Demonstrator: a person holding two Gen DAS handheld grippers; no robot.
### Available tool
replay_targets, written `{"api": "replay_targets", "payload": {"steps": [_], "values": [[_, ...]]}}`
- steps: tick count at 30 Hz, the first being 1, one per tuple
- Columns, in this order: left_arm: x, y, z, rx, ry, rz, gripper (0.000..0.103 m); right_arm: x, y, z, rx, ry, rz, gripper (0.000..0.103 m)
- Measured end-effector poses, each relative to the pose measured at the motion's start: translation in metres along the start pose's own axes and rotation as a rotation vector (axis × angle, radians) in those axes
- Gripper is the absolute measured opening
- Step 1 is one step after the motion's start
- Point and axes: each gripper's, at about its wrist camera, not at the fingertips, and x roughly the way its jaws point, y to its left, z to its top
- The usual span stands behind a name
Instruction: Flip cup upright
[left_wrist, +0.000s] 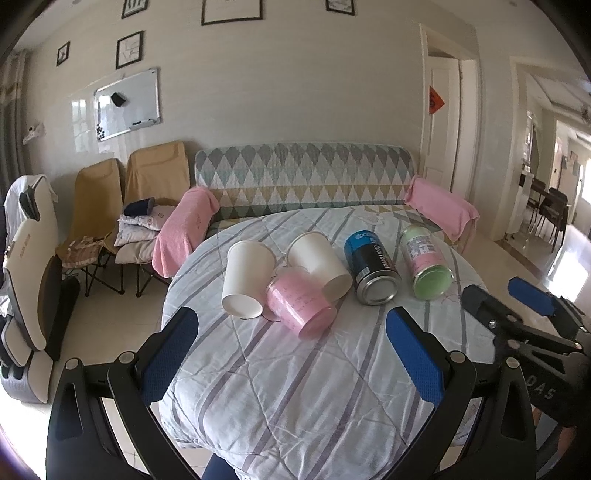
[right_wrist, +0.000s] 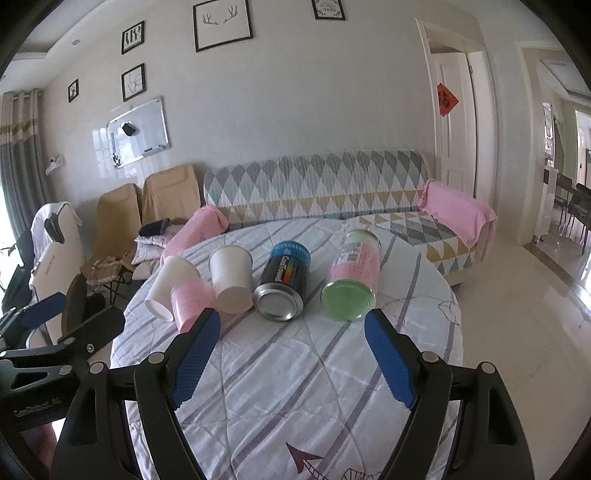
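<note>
Sideways, "CoolTowel" can (right_wrist: 283, 280) among cups (right_wrist: 232, 277)

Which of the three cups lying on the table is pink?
The pink cup is the one lying in front, wedged between the two white cups. It is nearest the left tongs; both others are plain white.
</note>
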Motion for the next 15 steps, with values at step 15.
{"api": "replay_targets", "payload": {"steps": [15], "values": [[0.010,0.011,0.001,-0.030,0.012,0.029,0.103,-0.004,0.012,0.005,-0.039,-0.040,0.016,0.082]]}}
